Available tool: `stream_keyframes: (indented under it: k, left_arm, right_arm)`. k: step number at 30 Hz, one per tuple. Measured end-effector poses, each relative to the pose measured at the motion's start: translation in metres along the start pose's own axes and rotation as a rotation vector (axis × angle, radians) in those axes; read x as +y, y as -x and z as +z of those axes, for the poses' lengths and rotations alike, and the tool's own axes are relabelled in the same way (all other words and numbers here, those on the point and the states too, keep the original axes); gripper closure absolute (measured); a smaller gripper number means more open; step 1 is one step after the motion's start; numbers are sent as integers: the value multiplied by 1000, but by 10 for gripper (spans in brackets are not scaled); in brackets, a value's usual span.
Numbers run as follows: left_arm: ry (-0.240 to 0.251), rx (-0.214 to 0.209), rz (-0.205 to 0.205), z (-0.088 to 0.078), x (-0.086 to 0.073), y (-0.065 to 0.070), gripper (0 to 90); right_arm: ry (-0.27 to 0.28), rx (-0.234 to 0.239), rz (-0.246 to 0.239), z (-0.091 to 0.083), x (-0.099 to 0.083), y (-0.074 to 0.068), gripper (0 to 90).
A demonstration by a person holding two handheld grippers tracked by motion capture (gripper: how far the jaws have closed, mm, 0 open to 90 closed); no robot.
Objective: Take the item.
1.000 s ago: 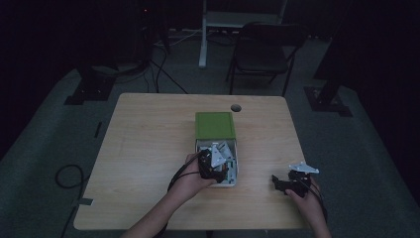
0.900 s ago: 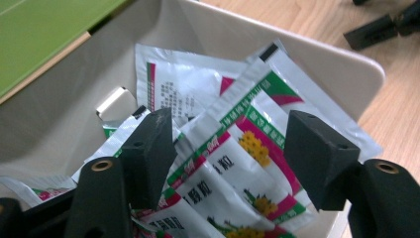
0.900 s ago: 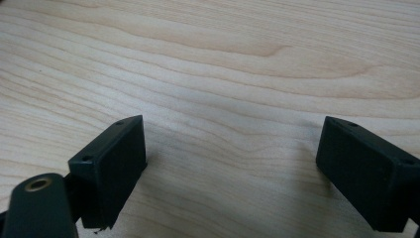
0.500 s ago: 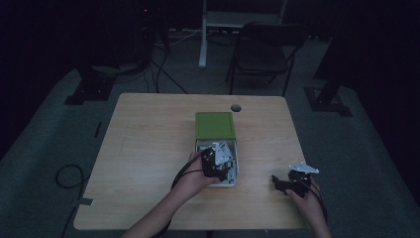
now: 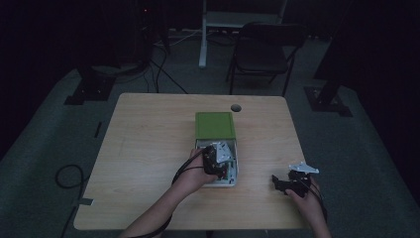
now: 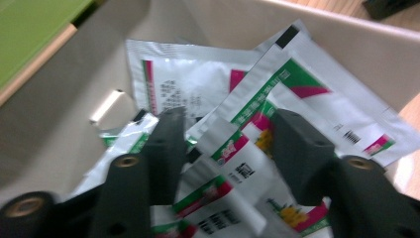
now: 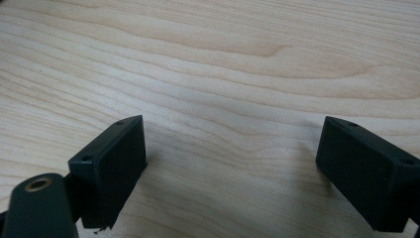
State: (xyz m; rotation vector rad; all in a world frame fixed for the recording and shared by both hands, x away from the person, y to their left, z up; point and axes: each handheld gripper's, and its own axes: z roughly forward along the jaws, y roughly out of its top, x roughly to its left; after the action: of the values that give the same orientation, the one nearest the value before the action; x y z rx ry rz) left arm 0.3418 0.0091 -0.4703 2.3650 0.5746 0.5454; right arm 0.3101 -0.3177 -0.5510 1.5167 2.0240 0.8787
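Note:
A white box (image 5: pixel 236 173) with a green lid (image 5: pixel 214 125) folded back lies at mid table. Inside it are several silver sachets (image 6: pixel 307 99) printed in green and pink. My left gripper (image 5: pixel 218 159) reaches down into the box. Its jaws (image 6: pixel 229 134) have just been closing and stand apart, with a crumpled sachet (image 6: pixel 237 163) between them; the pads do not visibly press on it. My right gripper (image 5: pixel 278 184) rests near the table's front right. Its jaws (image 7: pixel 233 163) are open wide over bare wood.
The wooden table (image 5: pixel 148 148) has a round cable hole (image 5: pixel 236 107) near its far edge. A folding chair (image 5: pixel 262 49) and stand bases sit on the dark floor beyond. The box's beige inner wall (image 6: pixel 49 114) rises close on the left of my left jaws.
My left gripper has shifted slightly inside the box. The right hand has stayed where it was.

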Motion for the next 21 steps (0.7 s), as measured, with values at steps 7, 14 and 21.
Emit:
stream_keyframes:
  k: [7,14,21]
  left_arm:
    - [0,29,51,-2,0,0,598]
    - [16,27,8,-7,0,-7,796]
    - [80,19,-49,-16,5,-13,883]
  right_arm:
    - [0,0,0,0,0,0,115]
    - [-1,0,-1,0,0,0,115]
    - [1,0,-3,0,0,0,115]
